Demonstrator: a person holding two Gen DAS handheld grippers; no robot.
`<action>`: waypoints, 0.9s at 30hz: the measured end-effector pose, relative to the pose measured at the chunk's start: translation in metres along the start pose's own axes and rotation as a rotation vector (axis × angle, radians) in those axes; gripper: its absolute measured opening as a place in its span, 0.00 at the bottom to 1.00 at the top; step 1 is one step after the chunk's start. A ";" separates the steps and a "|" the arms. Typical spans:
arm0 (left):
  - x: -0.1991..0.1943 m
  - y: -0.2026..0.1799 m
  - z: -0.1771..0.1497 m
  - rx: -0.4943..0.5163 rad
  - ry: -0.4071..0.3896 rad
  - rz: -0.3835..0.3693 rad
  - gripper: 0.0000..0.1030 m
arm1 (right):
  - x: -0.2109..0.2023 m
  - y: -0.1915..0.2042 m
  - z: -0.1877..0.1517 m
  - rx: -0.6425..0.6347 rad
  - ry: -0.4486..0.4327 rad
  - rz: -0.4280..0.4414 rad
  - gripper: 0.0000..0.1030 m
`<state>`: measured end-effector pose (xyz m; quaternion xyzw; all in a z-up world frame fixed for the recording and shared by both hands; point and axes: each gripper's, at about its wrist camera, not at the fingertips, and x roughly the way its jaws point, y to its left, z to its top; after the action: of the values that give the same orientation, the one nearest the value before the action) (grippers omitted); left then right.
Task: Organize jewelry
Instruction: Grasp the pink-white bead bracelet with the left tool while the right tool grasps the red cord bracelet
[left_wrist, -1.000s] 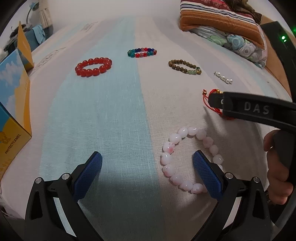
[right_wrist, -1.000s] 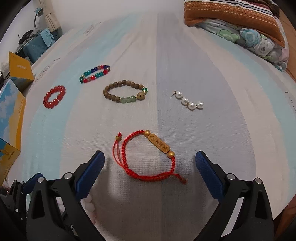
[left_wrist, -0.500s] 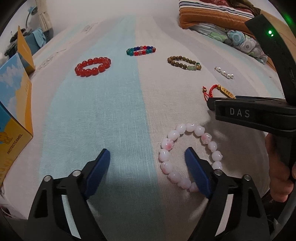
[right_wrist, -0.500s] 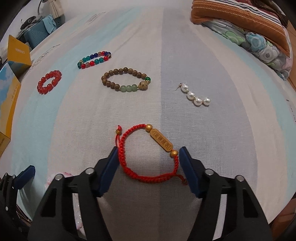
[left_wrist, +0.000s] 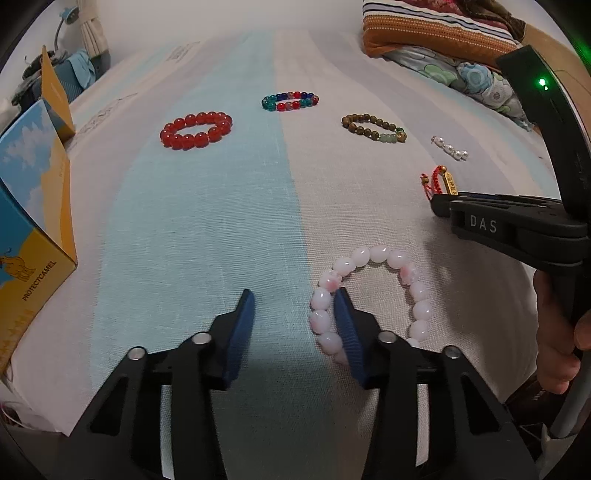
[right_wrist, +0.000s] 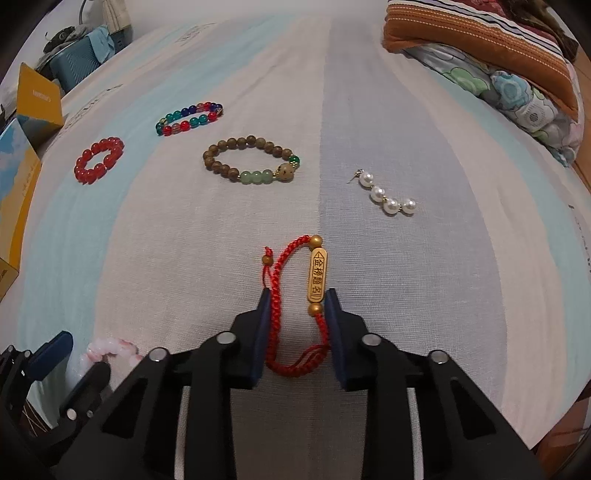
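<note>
Nearest, the left tool (left_wrist: 293, 300) had just been narrowing, one pad inside the ring of the pink bead bracelet (left_wrist: 373, 293) and touching its near-left beads, the other on bare bed sheet (left_wrist: 207, 221); nothing was pinched yet, probably an attempt to catch one side of the loop. The right tool (right_wrist: 295, 297) had also been narrowing, its pads pressing the red cord bracelet (right_wrist: 291, 314) into a slim loop, gold tag (right_wrist: 318, 275) pointing away. Beyond lay the brown bead bracelet (right_wrist: 251, 164), pearl earring (right_wrist: 386, 194), multicoloured bracelet (right_wrist: 188, 118) and red bead bracelet (right_wrist: 98, 159), spaced apart, apparently laid out for sorting. An open box (left_wrist: 33, 206) stood left, likely the destination.
</note>
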<state>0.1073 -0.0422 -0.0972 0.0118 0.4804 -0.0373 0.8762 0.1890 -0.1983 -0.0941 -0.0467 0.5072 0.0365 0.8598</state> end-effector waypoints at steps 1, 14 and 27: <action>-0.001 0.001 0.000 -0.001 0.000 -0.001 0.34 | 0.000 -0.001 0.000 0.002 -0.001 0.002 0.19; -0.009 0.011 0.001 -0.029 -0.001 -0.040 0.11 | -0.008 -0.008 -0.005 0.040 -0.039 0.035 0.08; -0.032 0.007 0.014 -0.027 -0.032 -0.075 0.10 | -0.024 -0.011 -0.004 0.058 -0.084 0.010 0.08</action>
<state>0.1020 -0.0341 -0.0626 -0.0187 0.4667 -0.0639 0.8819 0.1749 -0.2097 -0.0742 -0.0179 0.4719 0.0281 0.8810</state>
